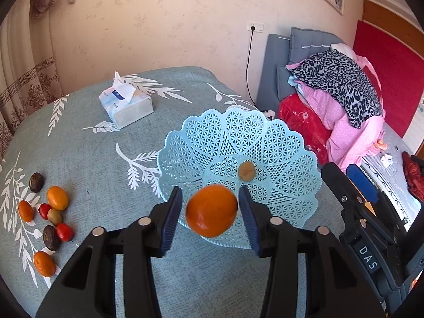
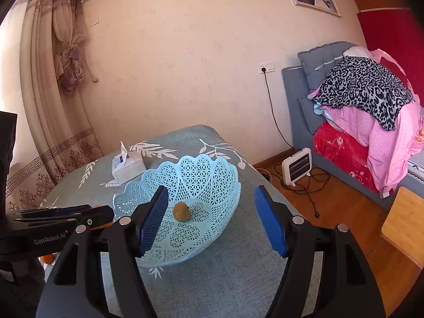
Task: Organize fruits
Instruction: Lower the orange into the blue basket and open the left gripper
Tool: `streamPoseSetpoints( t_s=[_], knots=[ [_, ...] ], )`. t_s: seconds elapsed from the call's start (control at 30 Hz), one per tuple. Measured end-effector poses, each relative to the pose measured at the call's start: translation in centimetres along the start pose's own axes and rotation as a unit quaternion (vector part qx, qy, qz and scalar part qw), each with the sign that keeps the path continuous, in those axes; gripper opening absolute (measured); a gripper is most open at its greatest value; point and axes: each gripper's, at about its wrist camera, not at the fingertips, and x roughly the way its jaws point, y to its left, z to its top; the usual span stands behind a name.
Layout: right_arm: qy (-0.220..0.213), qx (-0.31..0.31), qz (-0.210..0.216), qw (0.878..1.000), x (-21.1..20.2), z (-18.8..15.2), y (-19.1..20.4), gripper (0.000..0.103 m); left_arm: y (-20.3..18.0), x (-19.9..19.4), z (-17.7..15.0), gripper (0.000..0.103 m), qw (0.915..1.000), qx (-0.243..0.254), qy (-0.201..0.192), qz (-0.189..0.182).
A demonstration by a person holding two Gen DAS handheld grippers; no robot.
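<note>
A light blue lattice basket stands on the table and holds one small brown fruit. An orange sits between the fingers of my left gripper, blurred, with gaps on both sides, at the basket's near rim; the jaws are open. Several more fruits lie at the table's left: oranges, red ones and dark ones. My right gripper is open and empty above the basket's near side. It shows at the right of the left wrist view.
A tissue pack lies at the back of the leaf-patterned tablecloth. A bed with piled blankets is at the right. A small white heater and cables lie on the wooden floor beside the table.
</note>
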Motion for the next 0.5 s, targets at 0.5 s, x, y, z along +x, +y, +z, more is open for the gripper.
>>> streamPoseSetpoints(
  t_s=[0.5],
  knots=[
    [-0.002,-0.013,-0.012,1.000,0.3,-0.3,0.6,0.076,5.0,-4.5,-0.3,0.098,0.9903,-0.008,-0.091,0.104]
  ],
)
